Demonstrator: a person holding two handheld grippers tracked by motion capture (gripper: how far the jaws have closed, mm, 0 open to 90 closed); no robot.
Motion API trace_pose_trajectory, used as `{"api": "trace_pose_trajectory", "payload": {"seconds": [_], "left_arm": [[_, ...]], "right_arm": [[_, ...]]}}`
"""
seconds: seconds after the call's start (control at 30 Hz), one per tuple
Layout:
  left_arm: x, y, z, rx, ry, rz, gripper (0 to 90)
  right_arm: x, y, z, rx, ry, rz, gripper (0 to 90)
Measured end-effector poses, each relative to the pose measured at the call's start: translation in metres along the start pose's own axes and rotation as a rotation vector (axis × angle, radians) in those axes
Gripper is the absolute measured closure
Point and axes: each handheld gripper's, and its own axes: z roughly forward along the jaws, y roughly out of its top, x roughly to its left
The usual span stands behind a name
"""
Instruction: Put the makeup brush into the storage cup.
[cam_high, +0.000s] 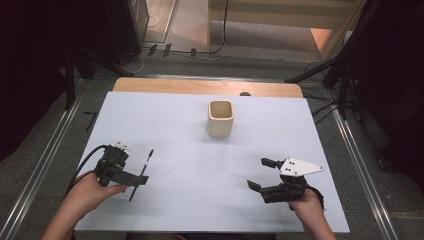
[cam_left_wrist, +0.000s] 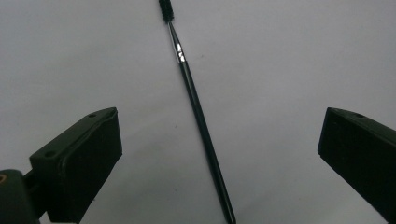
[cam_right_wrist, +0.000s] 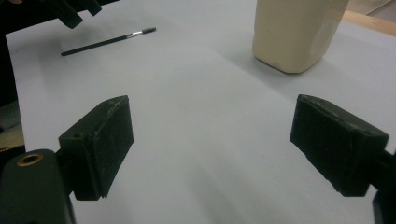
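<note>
You have one brush (cam_high: 141, 174) on the table: a single thin black one with a dark bristle tip, lying at about 8 o'clock from the table's centre. You have one cup (cam_high: 220, 118), cream-coloured and squarish, standing at about 12 o'clock. You hold two grippers: one left gripper (cam_high: 136, 178) at 8 o'clock and one right gripper (cam_high: 262, 173) at 4 o'clock. Each gripper has two black jaws, four in all. There is one white table (cam_high: 200, 200) surface, and one wooden strip (cam_high: 200, 87) along its far edge at 12 o'clock.
</note>
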Motion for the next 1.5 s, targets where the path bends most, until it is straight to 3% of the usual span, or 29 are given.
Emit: {"api": "trace_pose_trajectory", "payload": {"seconds": [0.17, 0.23, 0.37, 0.67, 1.27, 1.5], "left_arm": [[0.0, 0.005, 0.003, 0.049, 0.013, -0.001, 0.0], [-0.001, 0.007, 0.004, 0.048, 0.013, -0.015, 0.0], [-0.002, 0.009, 0.005, 0.065, 0.025, 0.017, 0.0], [-0.003, 0.014, 0.011, 0.132, 0.065, 0.0, 0.0], [0.0, 0.009, 0.025, 0.149, 0.102, -0.016, 0.0], [0.0, 0.007, 0.031, 0.167, 0.109, 0.001, 0.0]], "right_arm": [[0.0, 0.0, 0.001, 0.011, -0.003, -0.003, 14.2], [0.0, 0.0, 0.001, 0.014, -0.004, -0.008, 14.2], [0.001, 0.0, 0.001, 0.017, -0.006, -0.007, 14.2], [0.001, -0.001, 0.001, 0.023, -0.01, -0.011, 14.2], [0.001, -0.001, 0.001, 0.03, -0.012, -0.018, 14.2], [0.002, 0.0, 0.001, 0.036, -0.011, -0.022, 14.2]]}}
